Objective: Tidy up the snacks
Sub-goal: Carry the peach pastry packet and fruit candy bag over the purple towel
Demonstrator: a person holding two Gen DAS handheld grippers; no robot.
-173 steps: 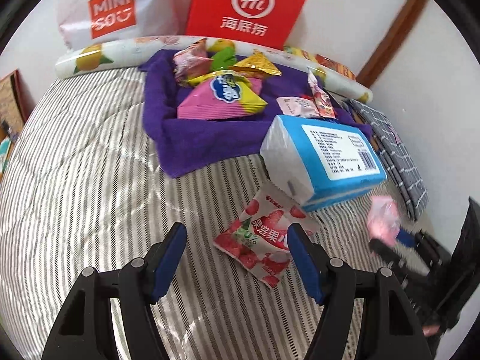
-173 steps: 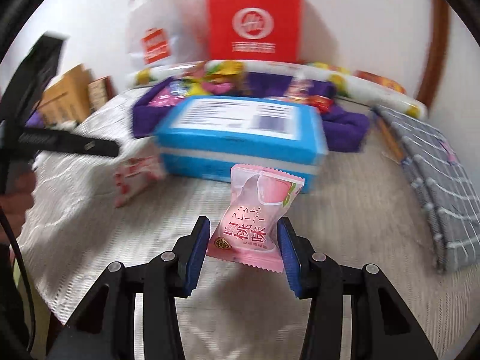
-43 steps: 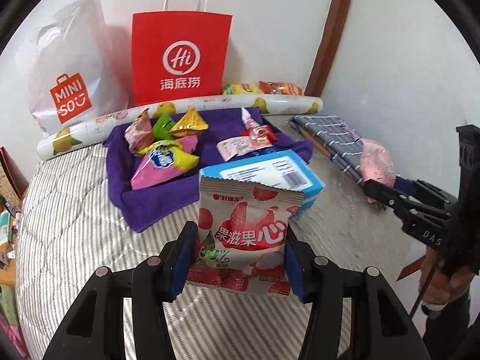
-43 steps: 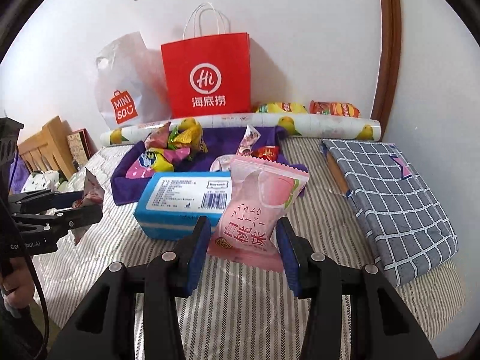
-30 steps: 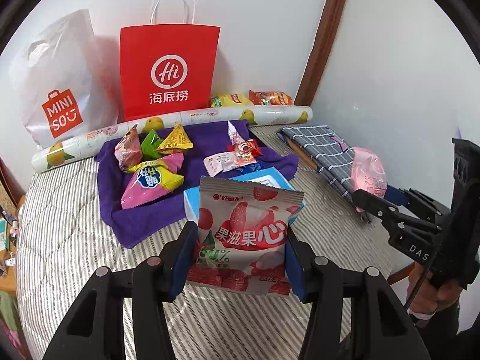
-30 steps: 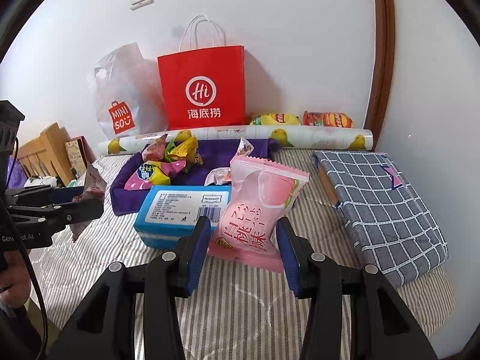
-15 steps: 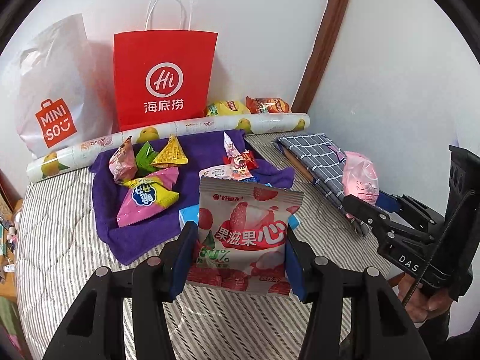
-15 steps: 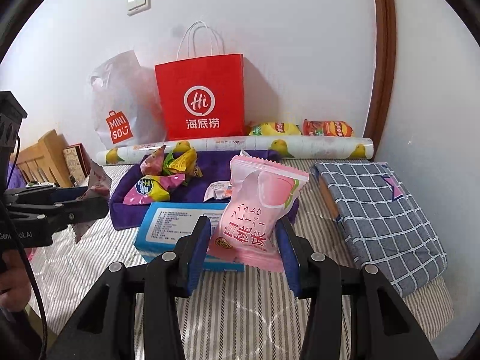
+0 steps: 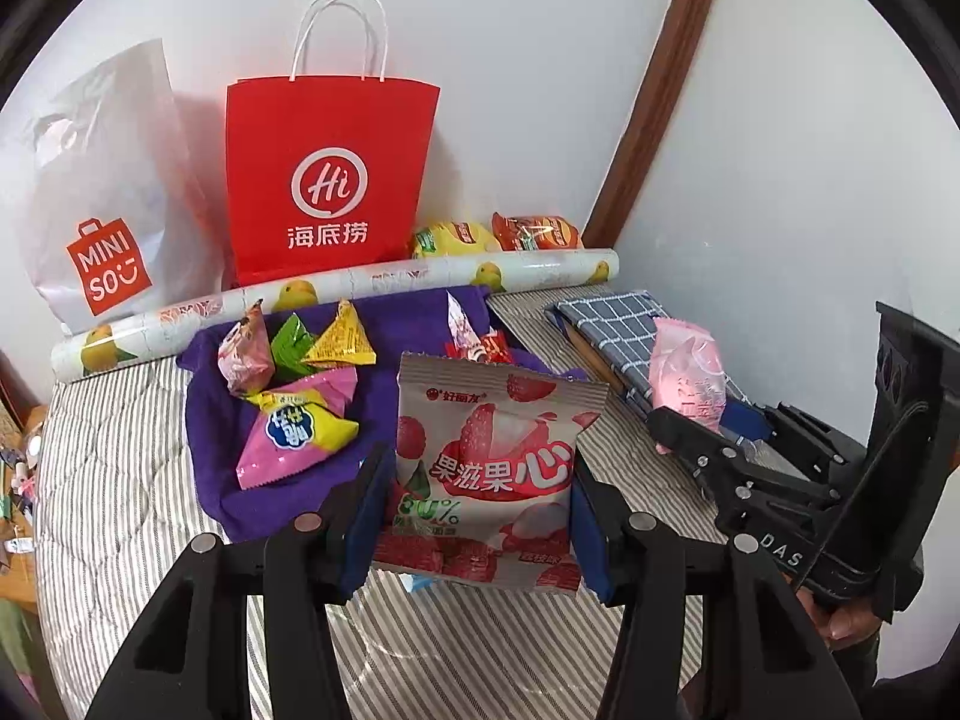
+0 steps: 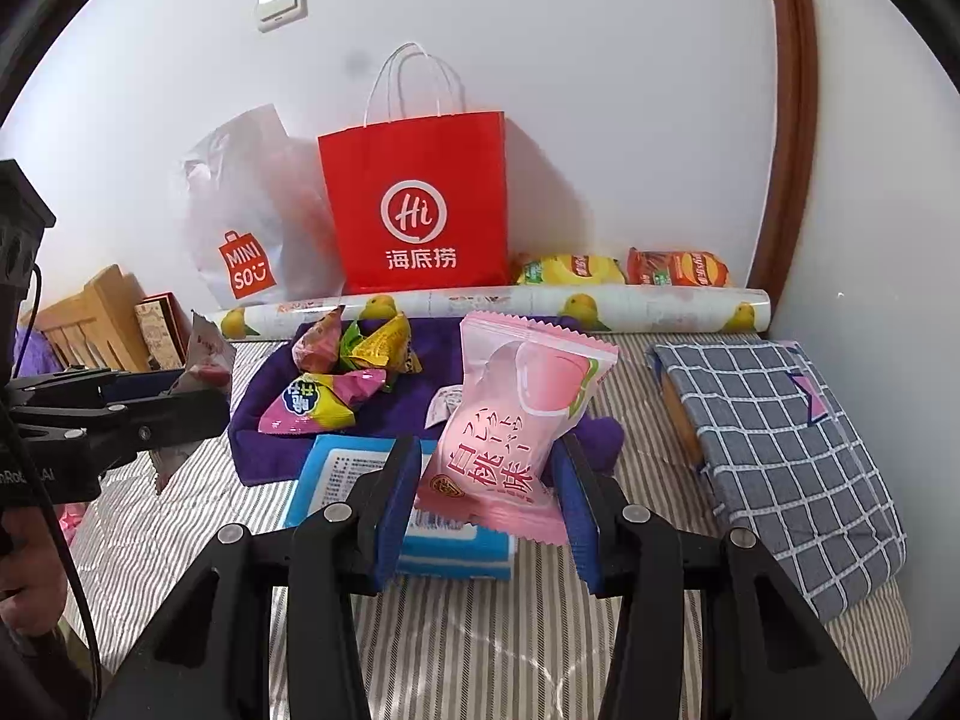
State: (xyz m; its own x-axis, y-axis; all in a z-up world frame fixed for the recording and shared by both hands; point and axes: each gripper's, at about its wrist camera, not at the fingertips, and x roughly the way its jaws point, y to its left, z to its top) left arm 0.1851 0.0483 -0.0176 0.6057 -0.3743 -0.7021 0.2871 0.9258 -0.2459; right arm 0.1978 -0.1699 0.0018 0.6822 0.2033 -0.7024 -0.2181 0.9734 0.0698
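Transport step. Purple cloth mat (image 9: 414, 324) on the striped bed holds sorted snacks. Left gripper (image 9: 474, 516) is clamped on the red-and-white strawberry snack packet (image 9: 492, 468); right gripper (image 10: 489, 498) is clamped on the pink peach snack packet (image 10: 516, 408). Both are held above the bed. Next: carry both to the mat, release.

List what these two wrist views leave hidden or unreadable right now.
- Blue tissue box: nearly all hidden behind the strawberry snack packet in the left wrist view; partly covered by the pink peach packet in the right.
- Red paper bag and white plastic Miniso bag: contents not visible.
- Small wrappers on the purple cloth: print too small.
- Left bedside clutter: cut off by the edge.
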